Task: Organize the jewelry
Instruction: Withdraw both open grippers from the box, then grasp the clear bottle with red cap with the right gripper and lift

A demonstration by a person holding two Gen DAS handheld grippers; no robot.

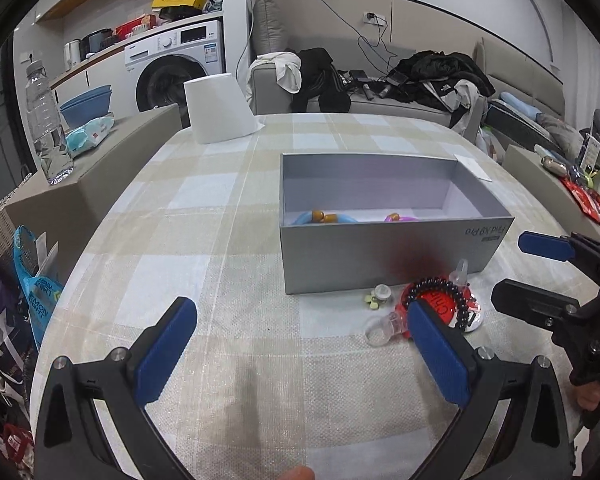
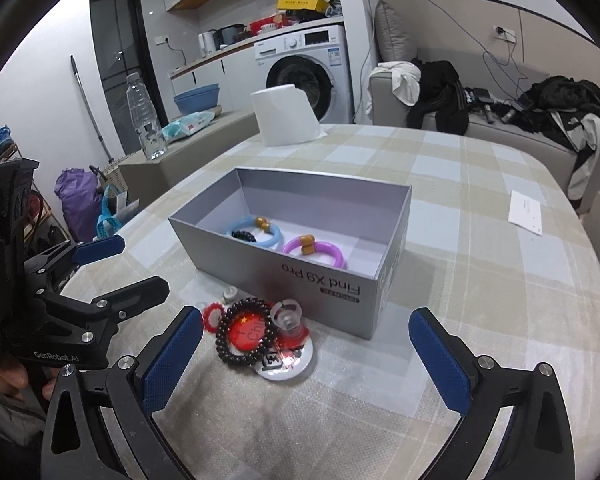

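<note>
Already inside the grey phone box (image 2: 332, 288) lie a light-blue bangle (image 2: 256, 232) with a small dark beaded piece (image 2: 244, 236) against it and a purple bangle (image 2: 316, 254), each with amber beads, so part of the sorting looks done. Outside, just beside the box's printed wall, a small heap remains: a dark beaded bracelet (image 2: 246, 334) lying on a red round badge (image 2: 249, 330), a clear ring-like piece with a red base (image 2: 289, 320) on a white disc (image 2: 288, 364), a red frilled piece (image 2: 211, 317), and a small pale charm (image 2: 230, 294). By my judgement these are what is left to move.

Both tools are empty. The right gripper (image 2: 306, 354) has its blue pads (image 2: 168, 364) spread wide, the heap lying between and just ahead of them. The left gripper (image 1: 300, 354) is likewise spread wide with nothing between its fingers; its right pad covers part of the bracelet in its own view, and I cannot tell whether it touches.

Room is tight at the heap: the box wall stands close behind it, and the left gripper sits near on that side in the right wrist view. The box's open top is unobstructed, and the checked tablecloth (image 2: 480, 280) lies bare to the right of the box, except for a white paper slip (image 2: 526, 212) well apart near the far edge. A roll of paper (image 2: 288, 120) stands beyond the box.
</note>
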